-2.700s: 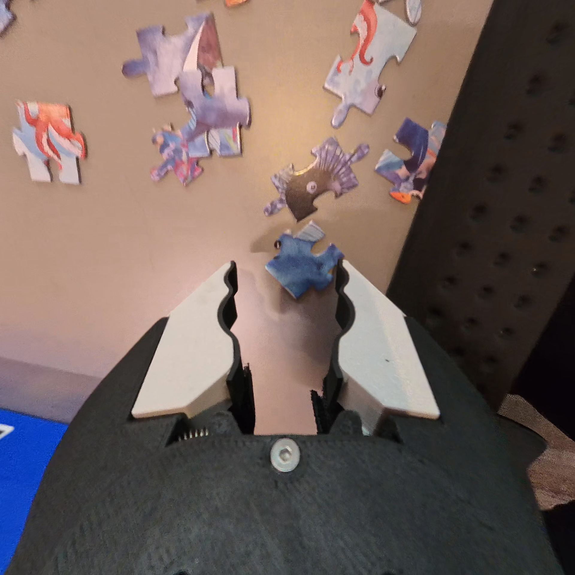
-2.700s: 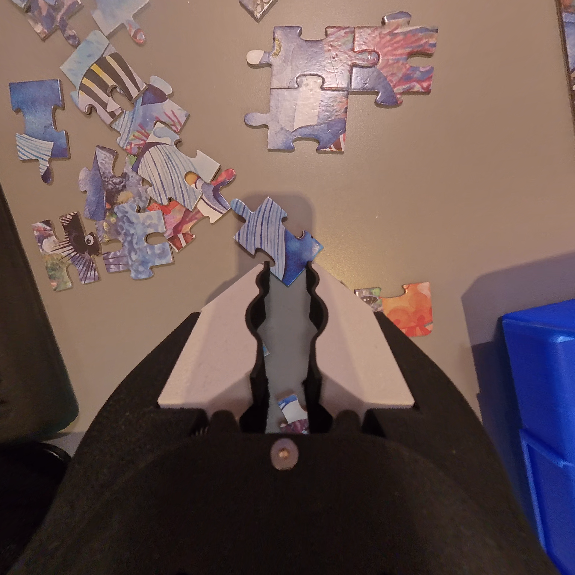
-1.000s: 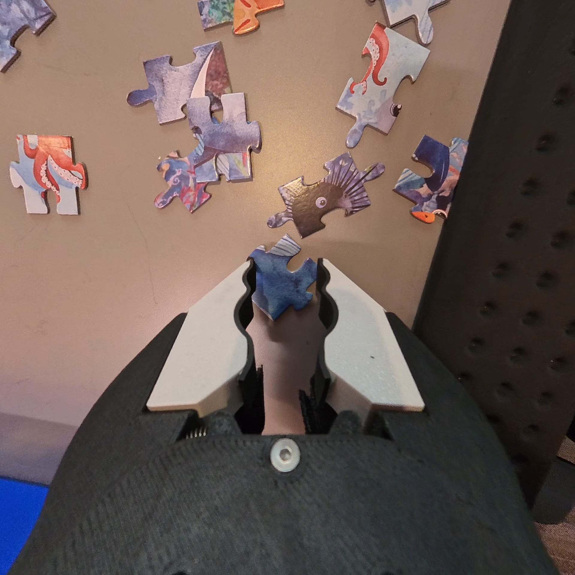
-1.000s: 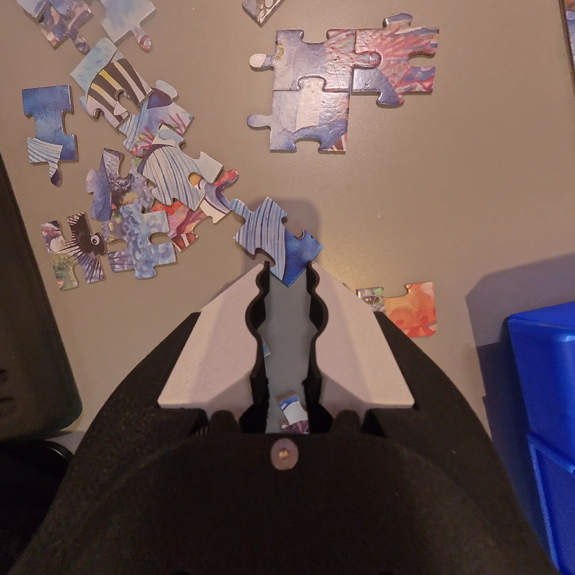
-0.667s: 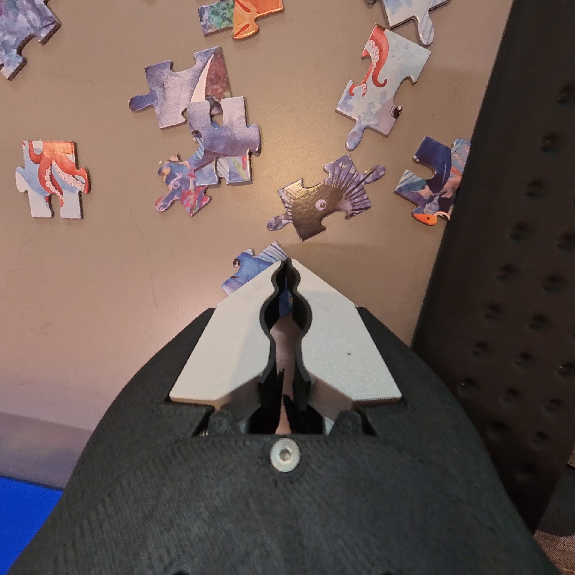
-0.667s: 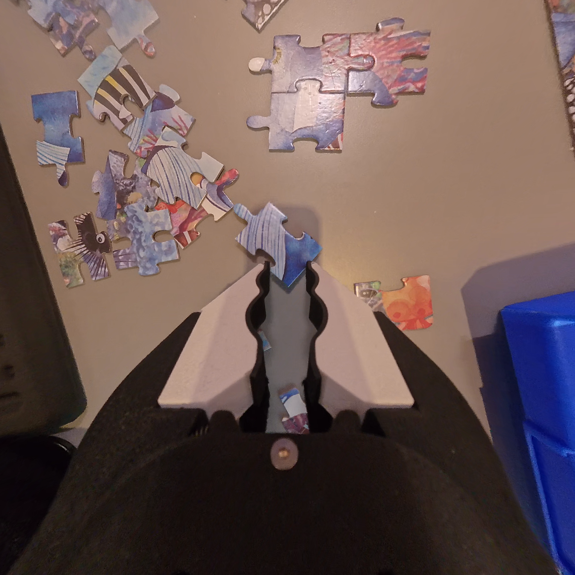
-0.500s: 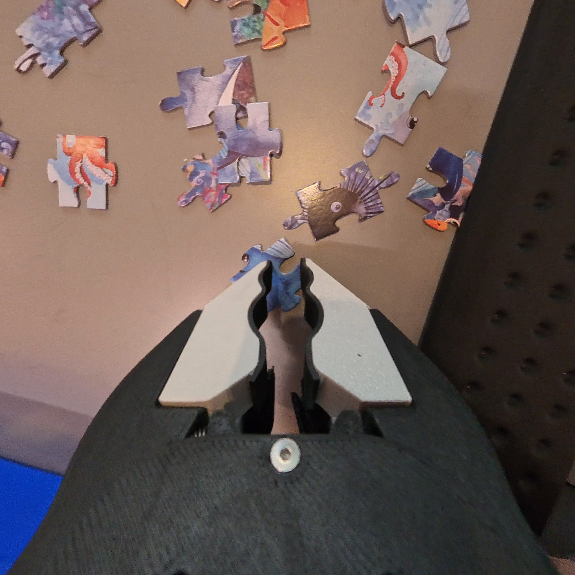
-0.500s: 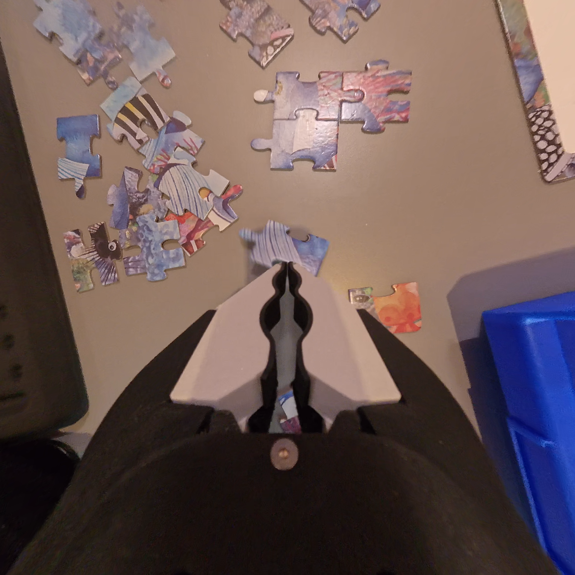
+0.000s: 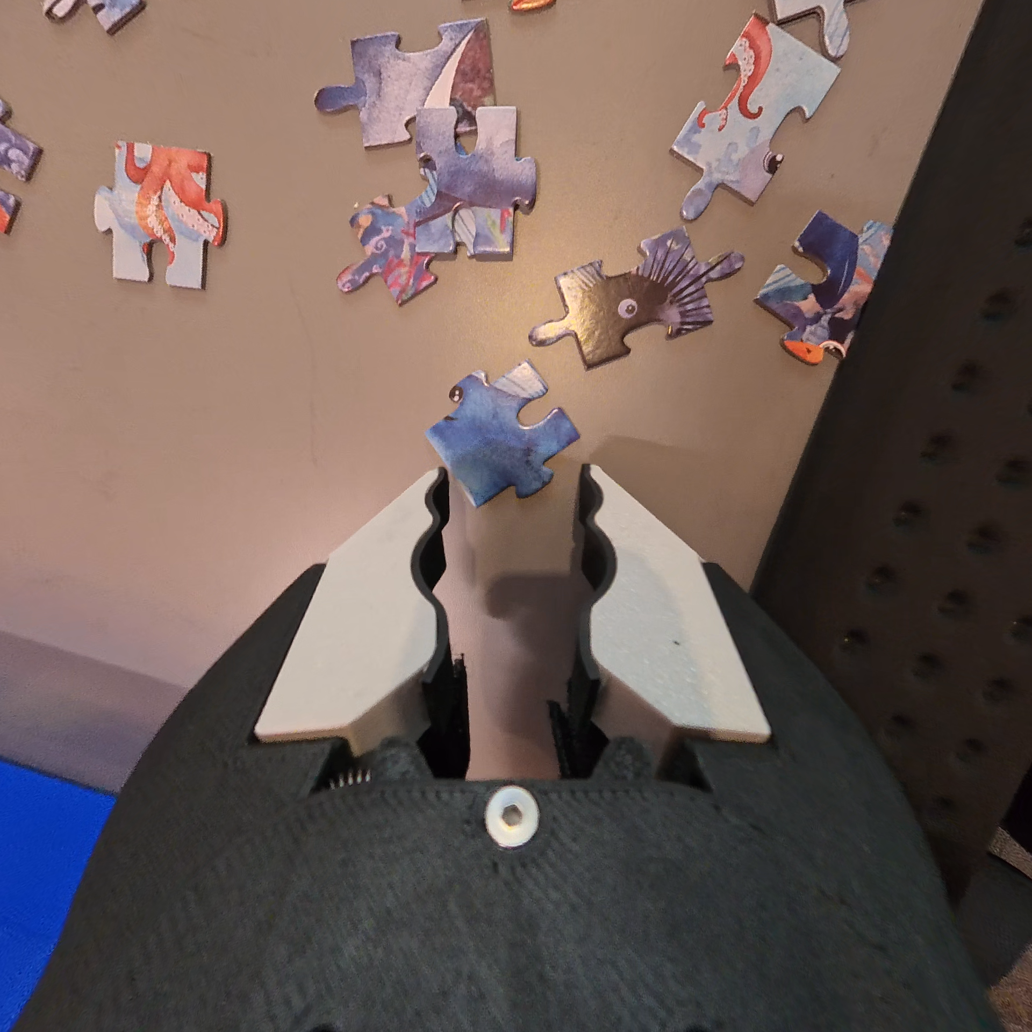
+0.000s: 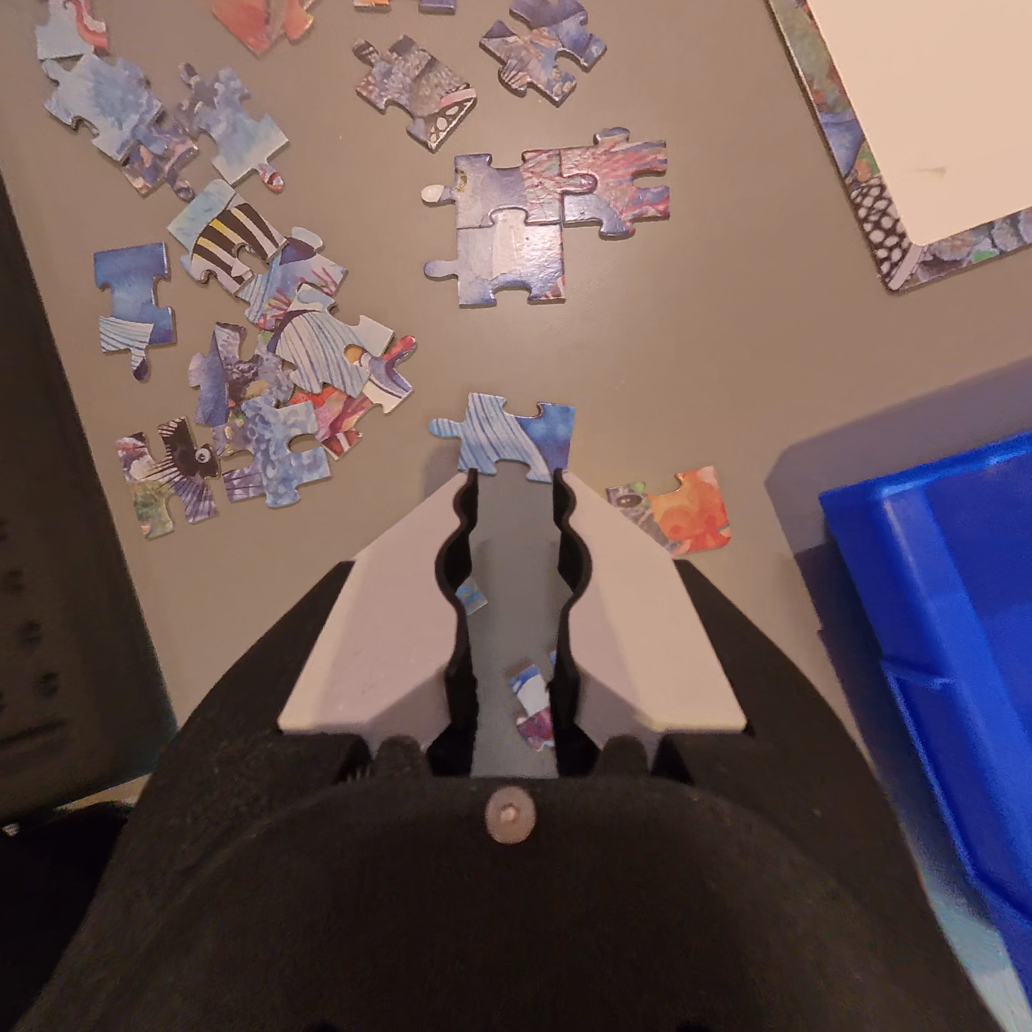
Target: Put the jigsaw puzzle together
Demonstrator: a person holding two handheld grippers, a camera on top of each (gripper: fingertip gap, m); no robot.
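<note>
My left hand-held gripper [image 9: 514,480] stands well open with nothing in it; a dark blue piece [image 9: 500,444] lies flat on the counter [image 9: 195,419] just past its fingertips, a corner reaching between them. My right hand-held gripper [image 10: 515,474] is partly open and also empty — a blue striped piece [image 10: 511,438] lies right at its tips, whether touching I cannot tell. Ahead of it a joined cluster of three pieces [image 10: 550,223] lies near the corner of the puzzle frame [image 10: 871,223], with loose pieces [image 10: 262,357] heaped to the left. I judge these pieces light, thin, stiff card that lies flush and slides easily — a squeeze across the edges may skate or flip one. I'd take each across its broad body, not by a tab.
</note>
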